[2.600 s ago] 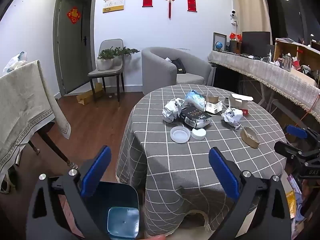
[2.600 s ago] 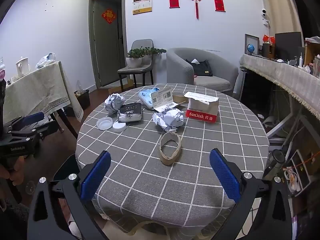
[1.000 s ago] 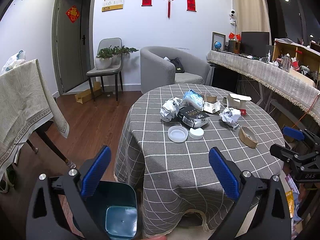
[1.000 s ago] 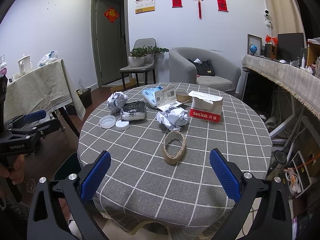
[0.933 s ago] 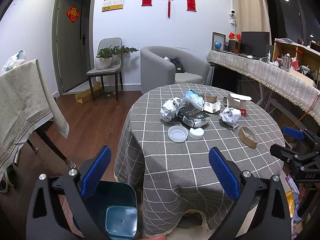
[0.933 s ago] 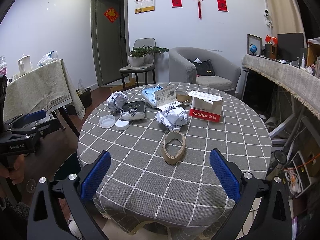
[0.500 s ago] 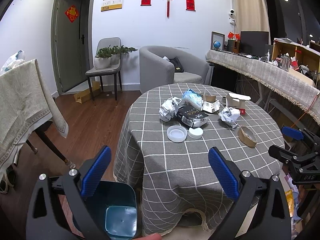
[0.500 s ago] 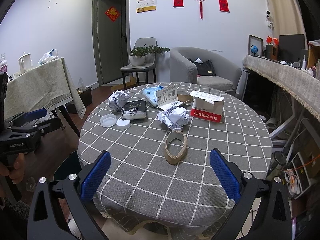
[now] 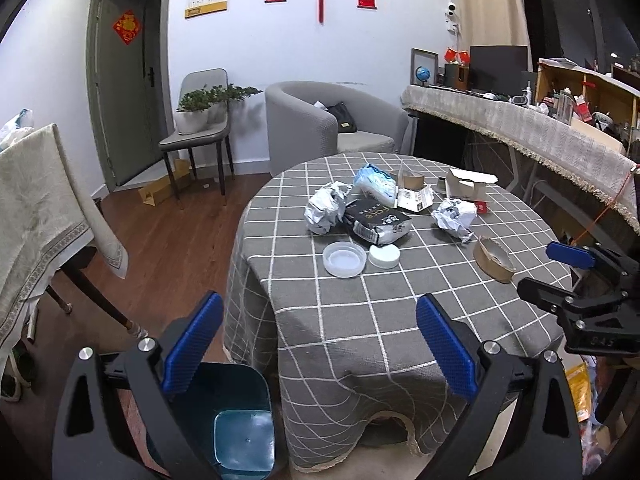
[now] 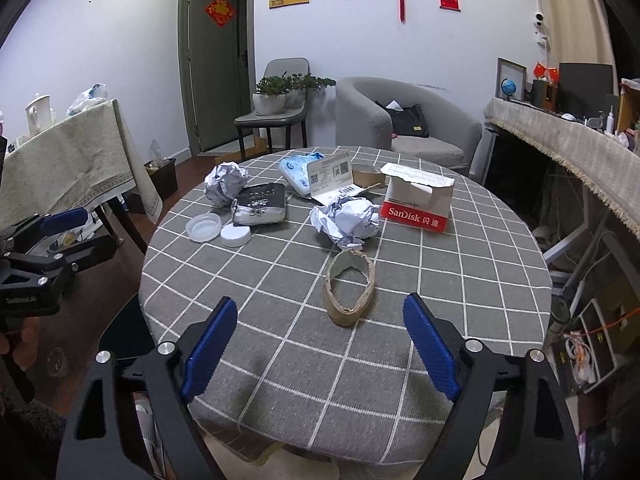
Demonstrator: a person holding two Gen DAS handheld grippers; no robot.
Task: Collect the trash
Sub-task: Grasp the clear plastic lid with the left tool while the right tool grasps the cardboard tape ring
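Nearest to right gripper [image 10: 316, 344], jaws spread and empty: cardboard tape ring [image 10: 350, 290] dead ahead on bench [image 10: 460, 300], long axis pointing away; left gripper [image 9: 316, 344] likewise spread, farther.

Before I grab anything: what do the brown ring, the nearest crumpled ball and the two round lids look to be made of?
Brown ring: likely cardboard, matte, ragged torn rim, squashed oval. Crumpled ball: looks like paper, white with bluish print, sharp creases. Round lids: the clear lid seems translucent plastic, the white lid opaque plastic, smooth with a slight sheen.
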